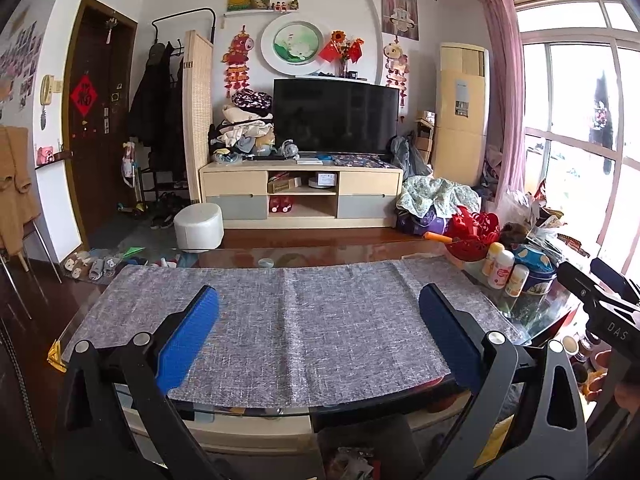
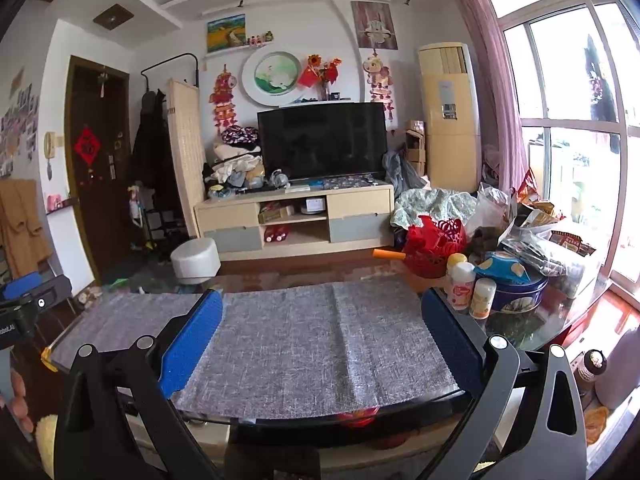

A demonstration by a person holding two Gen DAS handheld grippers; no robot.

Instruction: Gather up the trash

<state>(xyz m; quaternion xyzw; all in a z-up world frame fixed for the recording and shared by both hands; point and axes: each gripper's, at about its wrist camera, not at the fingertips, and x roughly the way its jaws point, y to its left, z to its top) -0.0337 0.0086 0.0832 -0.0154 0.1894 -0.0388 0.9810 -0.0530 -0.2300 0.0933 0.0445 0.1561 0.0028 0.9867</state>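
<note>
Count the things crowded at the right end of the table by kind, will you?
Small white bottles: 3
Round blue tin: 1
Red basket: 1
Heap of bags and wrappers: 1, too jumbled to count singly
Total: 6

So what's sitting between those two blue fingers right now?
Nothing but bare grey cloth on the glass table; the left wrist view shows the left gripper open over it.
</note>
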